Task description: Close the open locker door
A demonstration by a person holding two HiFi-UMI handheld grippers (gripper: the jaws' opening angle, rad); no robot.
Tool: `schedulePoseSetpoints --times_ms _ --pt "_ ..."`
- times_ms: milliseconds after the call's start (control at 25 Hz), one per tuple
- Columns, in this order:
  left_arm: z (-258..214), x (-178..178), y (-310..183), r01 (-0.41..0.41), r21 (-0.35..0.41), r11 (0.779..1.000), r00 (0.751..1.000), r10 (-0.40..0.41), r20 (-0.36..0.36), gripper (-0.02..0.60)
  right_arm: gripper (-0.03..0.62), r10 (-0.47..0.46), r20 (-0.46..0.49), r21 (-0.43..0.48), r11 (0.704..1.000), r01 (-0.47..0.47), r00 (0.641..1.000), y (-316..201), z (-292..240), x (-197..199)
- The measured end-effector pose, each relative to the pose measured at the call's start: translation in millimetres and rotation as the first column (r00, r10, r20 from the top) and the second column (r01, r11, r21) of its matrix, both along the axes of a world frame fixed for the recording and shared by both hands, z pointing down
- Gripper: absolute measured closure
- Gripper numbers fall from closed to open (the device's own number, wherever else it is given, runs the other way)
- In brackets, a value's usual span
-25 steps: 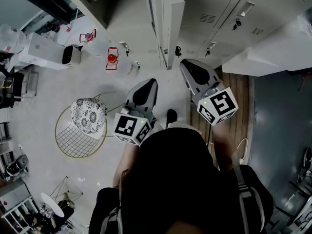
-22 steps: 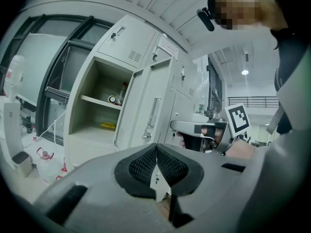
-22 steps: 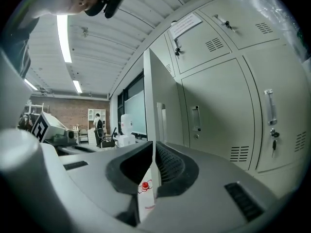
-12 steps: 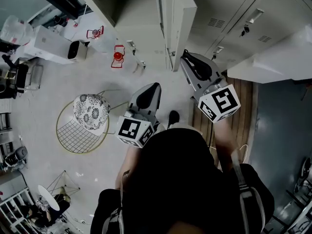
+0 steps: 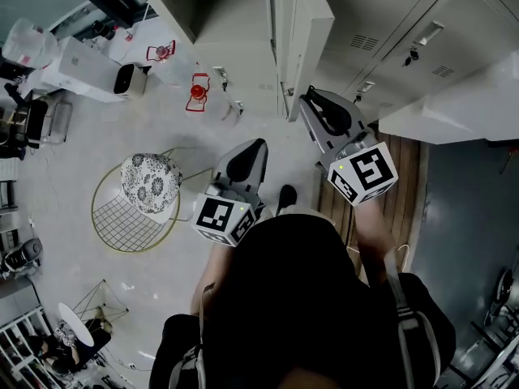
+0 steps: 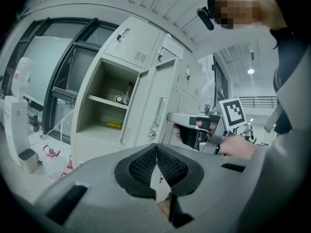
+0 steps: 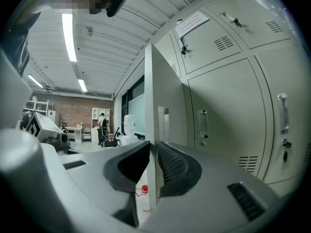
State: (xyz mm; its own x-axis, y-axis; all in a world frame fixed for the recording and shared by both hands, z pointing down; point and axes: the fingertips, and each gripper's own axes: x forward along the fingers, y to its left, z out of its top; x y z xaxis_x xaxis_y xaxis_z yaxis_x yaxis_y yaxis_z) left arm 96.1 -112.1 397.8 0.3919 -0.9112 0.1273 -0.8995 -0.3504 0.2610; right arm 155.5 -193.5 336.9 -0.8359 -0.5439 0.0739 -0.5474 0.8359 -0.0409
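The locker door (image 7: 151,106) stands open, edge-on directly ahead of your right gripper (image 7: 153,152). That gripper's jaws stand a narrow gap apart, and the door's free edge lines up with the gap. Whether the pads touch the edge cannot be told. Your left gripper (image 6: 156,152) has its jaws closed pad to pad on nothing, with the door ahead of them and slightly right.

Each view supplies something the others lack:

- **Left gripper view:** only this view shows the open compartment (image 6: 109,106), ahead and left of the left jaws. It holds one shelf (image 6: 108,101), one bottle (image 6: 129,92) upright on that shelf, and one yellow item (image 6: 114,125) below.
- **Right gripper view:** only this view shows four closed doors (image 7: 228,120), two above two, to the right of the right jaws. One person (image 7: 102,125) stands far off to their left.
- **Head view:** only this view shows the floor. One wire chair (image 5: 122,225) with one patterned cushion (image 5: 150,183) stands left of the left jaws. Two red objects (image 5: 196,93) lie ahead and left of them.

Count: one open door, two grippers.
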Motion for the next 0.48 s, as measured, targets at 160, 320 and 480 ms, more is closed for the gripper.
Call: schedulePoseSetpoints --times_ms 160,320,480 --pt "2.3 0.4 0.5 0.014 -0.001 1.0 1.0 -0.014 0.021 0.563 0.551 -0.023 0.006 -0.005 1.0 0.023 1.0 0.1 0.3 -2.9" --pt "5.9 -0.5 5.1 0.036 -0.009 0.999 0.999 -0.036 0.025 0.563 0.551 -0.045 0.003 -0.005 0.999 0.045 0.999 2.3 0.8 -8.3" --pt "7.5 -2.5 9.6 0.055 -0.013 0.998 0.998 -0.055 0.026 0.563 0.551 -0.069 0.001 -0.005 0.998 0.069 0.998 4.1 1.2 -16.7"
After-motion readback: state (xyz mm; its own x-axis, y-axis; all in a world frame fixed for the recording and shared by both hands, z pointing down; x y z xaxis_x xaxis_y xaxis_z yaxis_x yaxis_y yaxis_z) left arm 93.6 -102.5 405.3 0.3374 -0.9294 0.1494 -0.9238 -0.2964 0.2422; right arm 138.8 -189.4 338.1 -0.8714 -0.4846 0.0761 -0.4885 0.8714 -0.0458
